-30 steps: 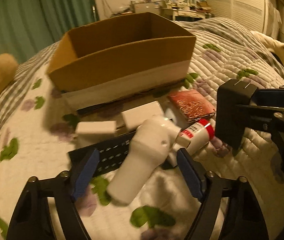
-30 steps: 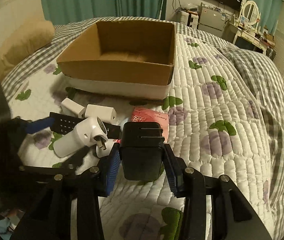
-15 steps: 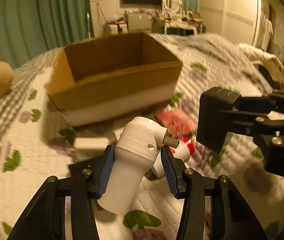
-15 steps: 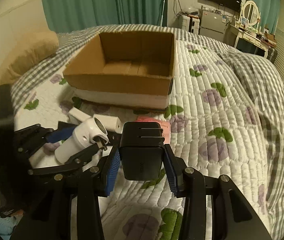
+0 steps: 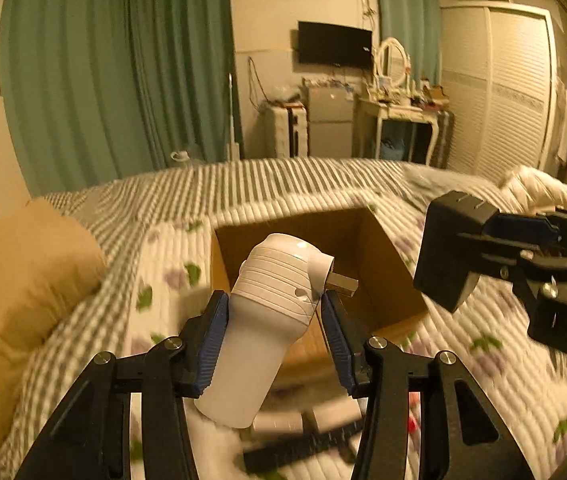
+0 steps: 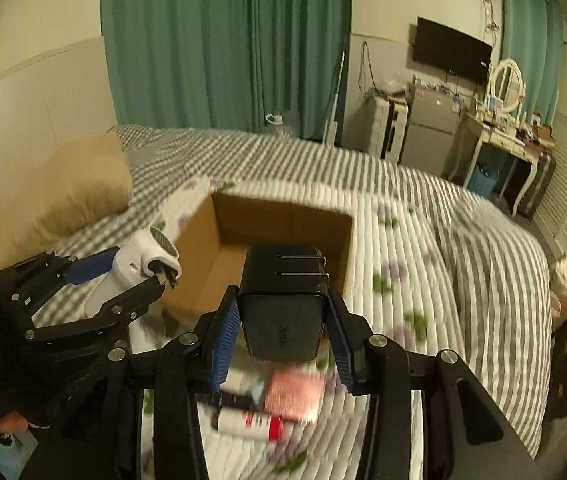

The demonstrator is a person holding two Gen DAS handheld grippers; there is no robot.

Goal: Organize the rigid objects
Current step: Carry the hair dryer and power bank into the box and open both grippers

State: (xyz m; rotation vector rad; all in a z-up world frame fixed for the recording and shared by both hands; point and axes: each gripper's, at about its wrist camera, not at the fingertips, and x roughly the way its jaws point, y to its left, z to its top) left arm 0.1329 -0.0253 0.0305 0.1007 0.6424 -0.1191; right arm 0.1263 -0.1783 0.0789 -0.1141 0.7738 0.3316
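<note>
Left gripper (image 5: 275, 332) clamps a white device (image 5: 267, 320), right gripper (image 6: 281, 336) a black charger (image 6: 283, 312) (prongs up), near the cardboard box (image 6: 203, 256).

two grippers were in view: the left gripper (image 5: 275, 340), closed around one white handheld device (image 5: 267, 320), and the right gripper (image 6: 281, 340), closed around one black charger (image 6: 283, 308). one open cardboard box (image 6: 199, 248) sat on the bed at about 12 o'clock from both. one tan pillow (image 5: 31, 280) lay at 9 o'clock. below the right gripper, at 6 o'clock, lay one red packet (image 6: 293, 396) and one white tube with a red band (image 6: 249, 424), both blurred.
</note>
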